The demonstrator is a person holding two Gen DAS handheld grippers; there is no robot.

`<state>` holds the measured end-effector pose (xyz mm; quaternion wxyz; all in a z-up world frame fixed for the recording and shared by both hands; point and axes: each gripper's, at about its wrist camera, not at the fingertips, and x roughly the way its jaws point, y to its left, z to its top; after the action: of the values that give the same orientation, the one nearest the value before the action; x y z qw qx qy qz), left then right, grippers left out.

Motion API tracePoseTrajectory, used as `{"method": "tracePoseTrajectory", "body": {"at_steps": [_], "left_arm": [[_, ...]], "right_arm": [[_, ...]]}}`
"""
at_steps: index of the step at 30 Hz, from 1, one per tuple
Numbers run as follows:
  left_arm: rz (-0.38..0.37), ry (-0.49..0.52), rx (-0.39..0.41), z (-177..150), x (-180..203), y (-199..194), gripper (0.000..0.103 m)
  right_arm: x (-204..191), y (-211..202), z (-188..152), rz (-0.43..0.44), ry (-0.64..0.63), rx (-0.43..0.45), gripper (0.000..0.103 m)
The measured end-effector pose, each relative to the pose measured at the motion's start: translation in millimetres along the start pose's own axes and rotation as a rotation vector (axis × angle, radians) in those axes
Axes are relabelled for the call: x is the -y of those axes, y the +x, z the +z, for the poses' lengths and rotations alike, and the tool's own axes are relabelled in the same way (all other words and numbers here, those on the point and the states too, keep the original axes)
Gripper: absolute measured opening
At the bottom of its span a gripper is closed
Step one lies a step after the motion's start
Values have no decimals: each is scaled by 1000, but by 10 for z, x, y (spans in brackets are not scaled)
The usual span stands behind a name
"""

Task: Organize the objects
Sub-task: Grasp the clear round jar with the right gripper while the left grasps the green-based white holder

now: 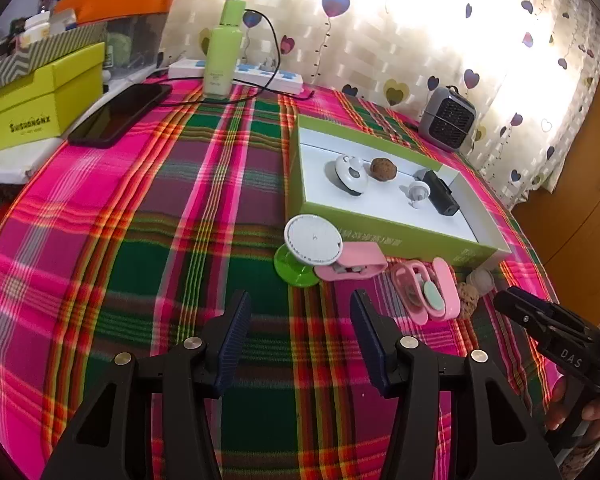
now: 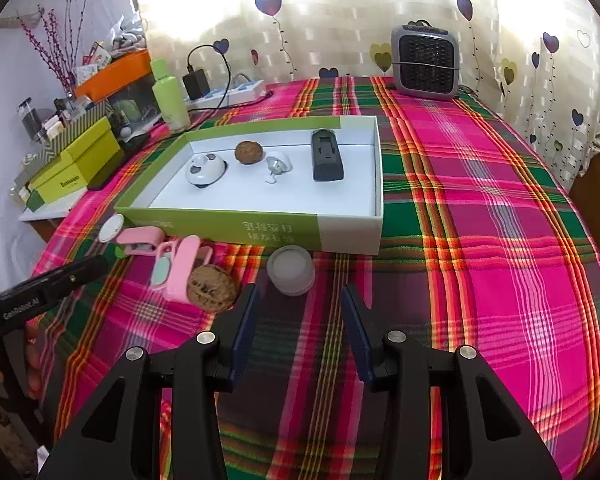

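Evidently both the left gripper (image 1: 300, 332) and right gripper (image 2: 300, 320) hung parted and empty; the frosted round plastic jar (image 2: 291, 270), beside the green cardboard tray (image 2: 284, 232), wanted a centred, level pinch.

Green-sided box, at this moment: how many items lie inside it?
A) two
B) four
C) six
B: the green-sided box holds a white round gadget, a brown walnut, a small white hook piece and a black device; everything else lies outside on the cloth.
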<state>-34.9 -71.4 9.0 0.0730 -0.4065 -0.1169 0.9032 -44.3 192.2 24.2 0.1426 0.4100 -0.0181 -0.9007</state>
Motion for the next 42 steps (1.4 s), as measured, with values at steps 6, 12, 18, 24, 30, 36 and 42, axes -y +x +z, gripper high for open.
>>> {"method": "tracePoseTrajectory", "body": {"at_steps": [6, 12, 18, 24, 30, 36, 42], "left_arm": [[-3, 9, -12, 40, 20, 73, 51], [2, 40, 3, 137, 92, 90, 51], [5, 39, 24, 247, 121, 102, 51], [10, 14, 16, 273, 80, 152, 51], [20, -6, 16, 298, 35, 191, 51], [21, -19, 20, 297, -2, 193, 46], [5, -26, 25, 305, -3, 180, 34]], "right_arm": [[2, 85, 59, -17, -2, -14, 43], [-19, 138, 103, -21, -4, -19, 43], [-13, 184, 143, -21, -2, -23, 43], [-20, 217, 151, -16, 4, -31, 43], [-8, 229, 157, -4, 11, -31, 43], [-37, 245, 149, -1, -2, -34, 34], [-45, 241, 146, -2, -7, -31, 30]]}}
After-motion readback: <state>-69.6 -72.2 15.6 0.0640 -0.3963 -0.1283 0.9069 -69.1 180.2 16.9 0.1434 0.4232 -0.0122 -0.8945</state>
